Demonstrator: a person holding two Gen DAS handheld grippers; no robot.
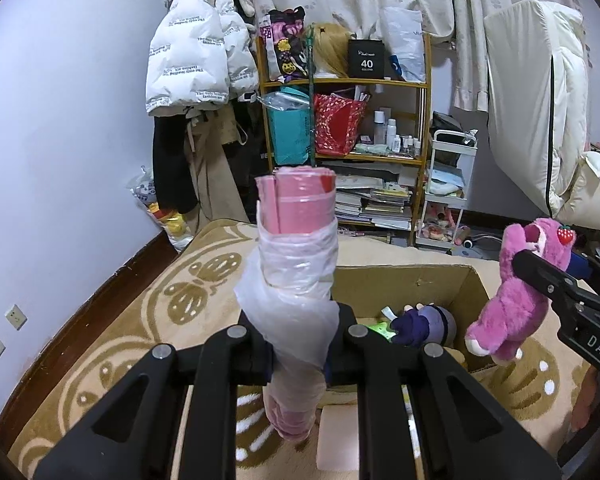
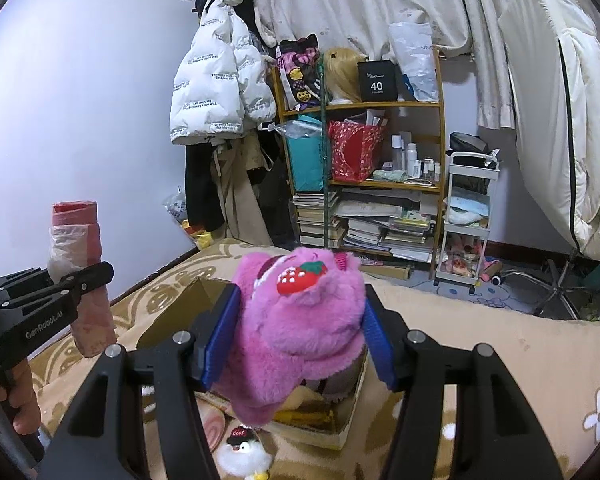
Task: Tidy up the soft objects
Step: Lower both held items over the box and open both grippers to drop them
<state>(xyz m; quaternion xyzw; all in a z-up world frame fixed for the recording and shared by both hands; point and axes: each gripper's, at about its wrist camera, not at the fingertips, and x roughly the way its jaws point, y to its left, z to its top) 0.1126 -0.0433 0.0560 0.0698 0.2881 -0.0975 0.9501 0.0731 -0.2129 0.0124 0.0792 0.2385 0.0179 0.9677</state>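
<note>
My left gripper is shut on a pink rolled bundle wrapped in clear plastic, held upright above the bed; the same pink bundle shows at the left of the right wrist view. My right gripper is shut on a pink plush bear with a strawberry badge, its blue pads pressing both sides. The pink plush bear hangs over the right edge of an open cardboard box on the bed. Inside the box lies a purple plush toy with a green item beside it.
The bed has a beige blanket with a brown pattern. A small white plush with a black cap lies on the blanket near the box. Behind stand a wooden shelf, a white cart, hanging coats and folded white bedding.
</note>
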